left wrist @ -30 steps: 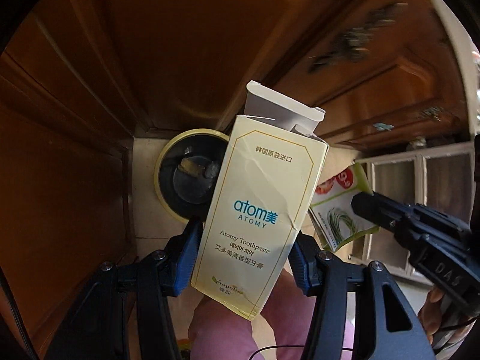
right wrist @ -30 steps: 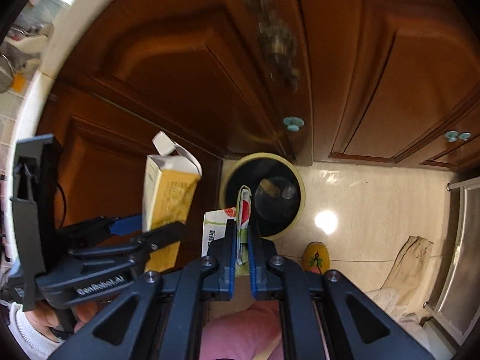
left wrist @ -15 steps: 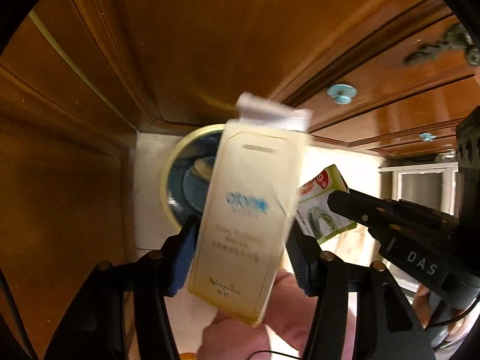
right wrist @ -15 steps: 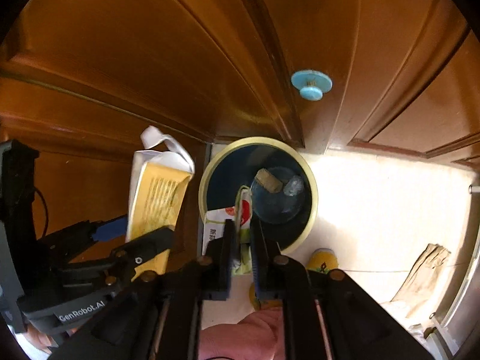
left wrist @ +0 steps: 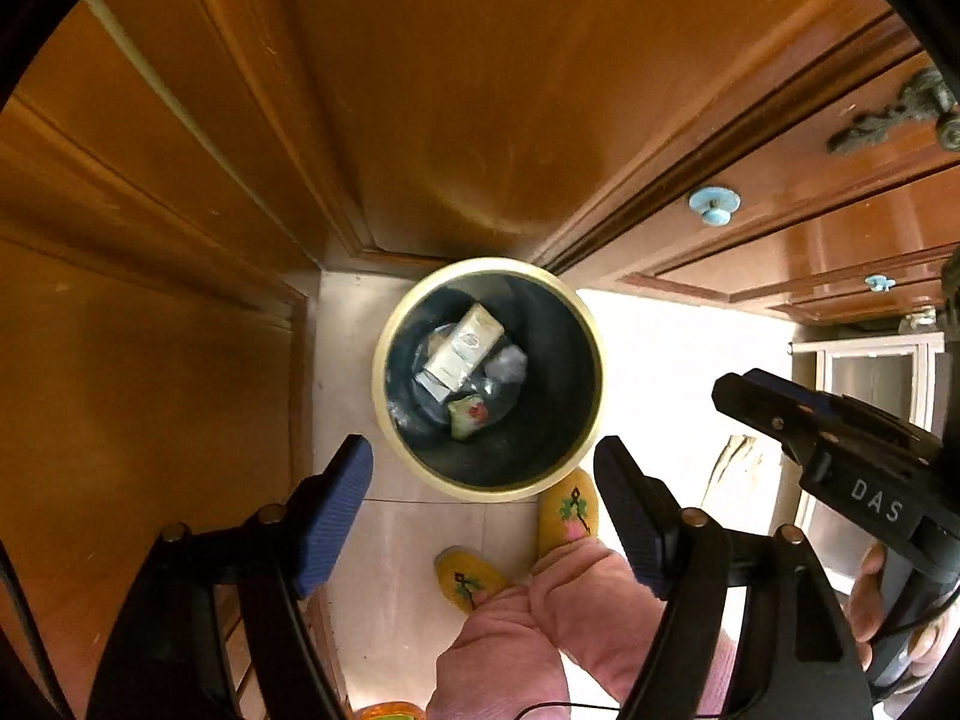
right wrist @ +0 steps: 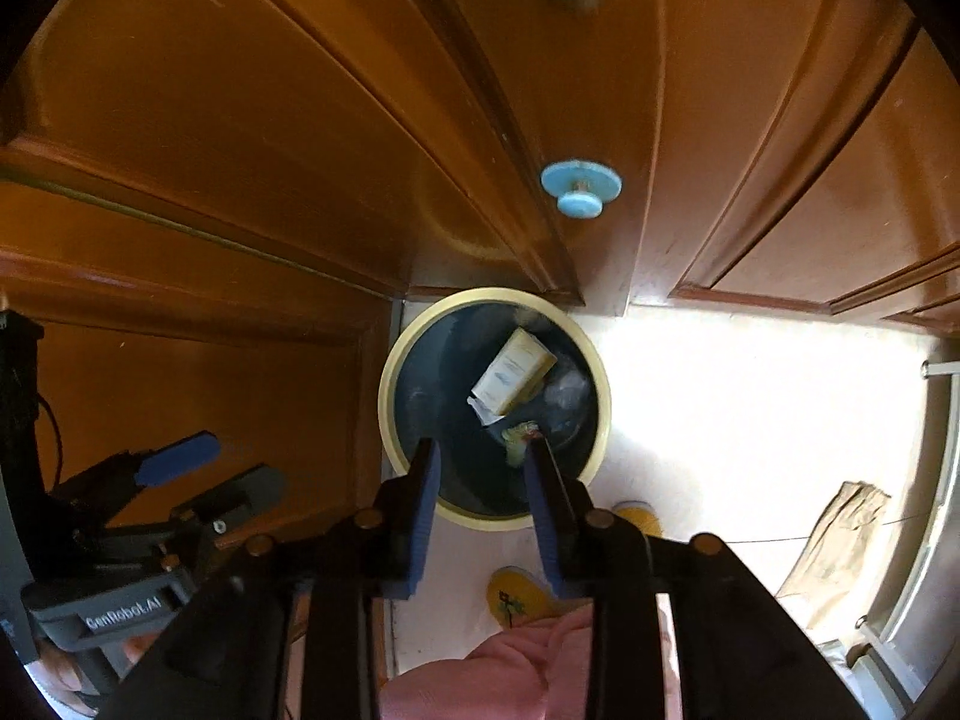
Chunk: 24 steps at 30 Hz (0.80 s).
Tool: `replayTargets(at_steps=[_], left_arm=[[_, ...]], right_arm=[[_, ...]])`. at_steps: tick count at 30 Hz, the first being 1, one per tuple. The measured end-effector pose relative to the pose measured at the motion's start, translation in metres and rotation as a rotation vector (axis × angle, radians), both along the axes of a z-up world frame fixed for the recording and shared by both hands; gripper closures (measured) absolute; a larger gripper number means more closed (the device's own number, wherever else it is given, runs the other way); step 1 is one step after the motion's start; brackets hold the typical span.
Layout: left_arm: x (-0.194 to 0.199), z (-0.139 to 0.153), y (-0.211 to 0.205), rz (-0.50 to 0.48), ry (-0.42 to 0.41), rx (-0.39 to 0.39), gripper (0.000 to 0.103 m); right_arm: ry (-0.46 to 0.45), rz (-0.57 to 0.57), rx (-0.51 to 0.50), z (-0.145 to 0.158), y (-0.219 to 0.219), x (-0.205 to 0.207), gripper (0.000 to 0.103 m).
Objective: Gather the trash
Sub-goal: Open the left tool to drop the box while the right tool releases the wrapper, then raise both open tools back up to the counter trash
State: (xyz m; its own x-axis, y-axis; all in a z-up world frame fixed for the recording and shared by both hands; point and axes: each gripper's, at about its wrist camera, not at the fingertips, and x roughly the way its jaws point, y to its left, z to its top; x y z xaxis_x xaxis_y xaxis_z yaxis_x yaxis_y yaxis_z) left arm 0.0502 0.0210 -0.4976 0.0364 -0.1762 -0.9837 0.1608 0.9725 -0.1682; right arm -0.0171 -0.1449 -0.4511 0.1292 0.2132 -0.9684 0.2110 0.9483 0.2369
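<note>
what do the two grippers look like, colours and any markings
Both are black plastic with blue ribbed finger pads and brass-coloured screws. The left gripper reads "GenRobot.AI" on its grey side and trails a thin black cable. The right gripper carries white "DAS" lettering. Bare hands hold them.

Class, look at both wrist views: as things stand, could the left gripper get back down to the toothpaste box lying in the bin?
Probably yes. The left gripper hangs open above the trash bin, and the toothpaste box lies on top of the other trash with nothing covering it. The bin looks deep, though, so it would need a long reach down inside.
</note>
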Motion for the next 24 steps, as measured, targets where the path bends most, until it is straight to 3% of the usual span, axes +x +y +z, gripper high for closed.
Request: replayTargets(at_steps=[5, 10, 24], left_arm=[[-0.014, 0.046, -0.001, 0.011, -0.043, -0.010, 0.028], [-0.029, 0.113, -0.004, -0.010, -0.108, -0.016, 0.028], [-0.038, 0.302, -0.010, -0.053, -0.342, -0.042, 0.028]], right_arm=[[-0.027, 0.029, -0.014, 0.041, 0.006, -0.007, 0.073], [-0.058, 0.041, -0.010, 0.097, 0.011, -0.013, 0.073], [-0.266, 0.058, -0.064, 0.293, 0.019, -0.041, 0.072]])
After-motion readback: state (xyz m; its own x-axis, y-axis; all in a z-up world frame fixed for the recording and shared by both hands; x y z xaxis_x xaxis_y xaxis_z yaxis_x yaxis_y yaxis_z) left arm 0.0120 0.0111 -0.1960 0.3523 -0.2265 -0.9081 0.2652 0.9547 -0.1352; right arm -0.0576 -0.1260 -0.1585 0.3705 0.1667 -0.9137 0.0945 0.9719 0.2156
